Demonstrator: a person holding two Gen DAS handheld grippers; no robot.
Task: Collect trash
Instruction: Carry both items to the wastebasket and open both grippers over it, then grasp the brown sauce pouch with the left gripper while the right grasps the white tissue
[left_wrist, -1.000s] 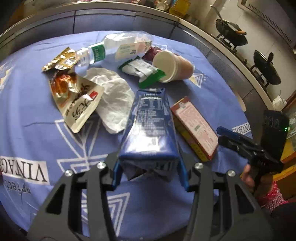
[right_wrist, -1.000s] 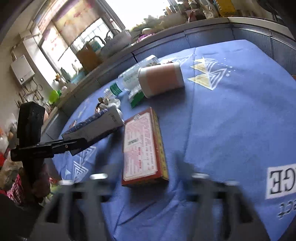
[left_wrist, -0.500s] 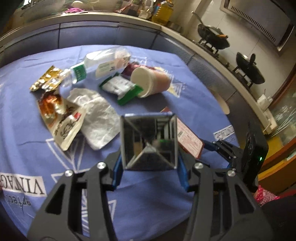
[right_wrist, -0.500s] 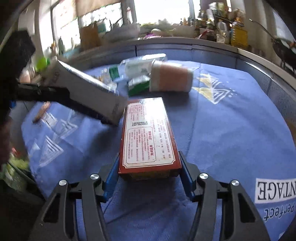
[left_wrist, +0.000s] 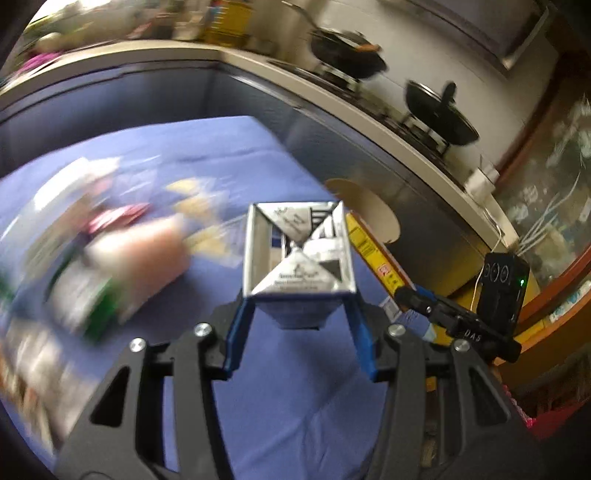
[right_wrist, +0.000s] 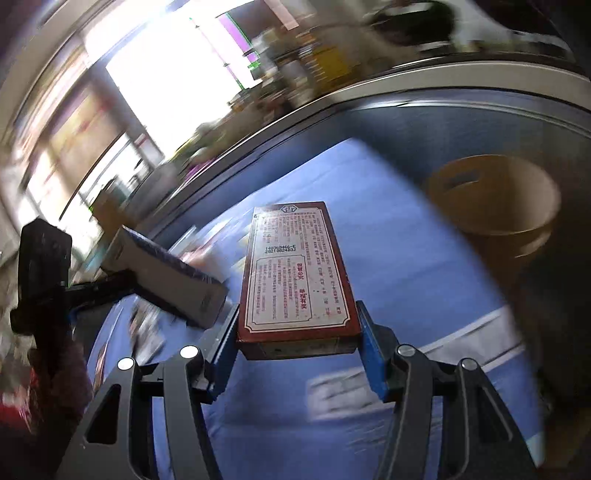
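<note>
My left gripper (left_wrist: 299, 325) is shut on a blue drink carton (left_wrist: 299, 254), held in the air with its silver end facing the camera. My right gripper (right_wrist: 297, 343) is shut on a flat red box (right_wrist: 295, 269) with a white printed label, lifted above the blue tablecloth (right_wrist: 388, 236). In the left wrist view the red box (left_wrist: 369, 251) and right gripper (left_wrist: 417, 299) show just right of the carton. In the right wrist view the carton (right_wrist: 166, 273) and left gripper (right_wrist: 99, 291) are at the left. Blurred trash, including a paper cup (left_wrist: 140, 251), lies on the table at left.
A tan round bin (right_wrist: 495, 206) stands beyond the table's right edge; it also shows in the left wrist view (left_wrist: 365, 210). A counter with black pans (left_wrist: 439, 110) runs behind. A grey cabinet wall (left_wrist: 129, 96) borders the far side of the table.
Both grippers have lifted their loads off the table and swung to the right toward the tan bin. The red box was lying on the cloth before and is now gripped and raised.
</note>
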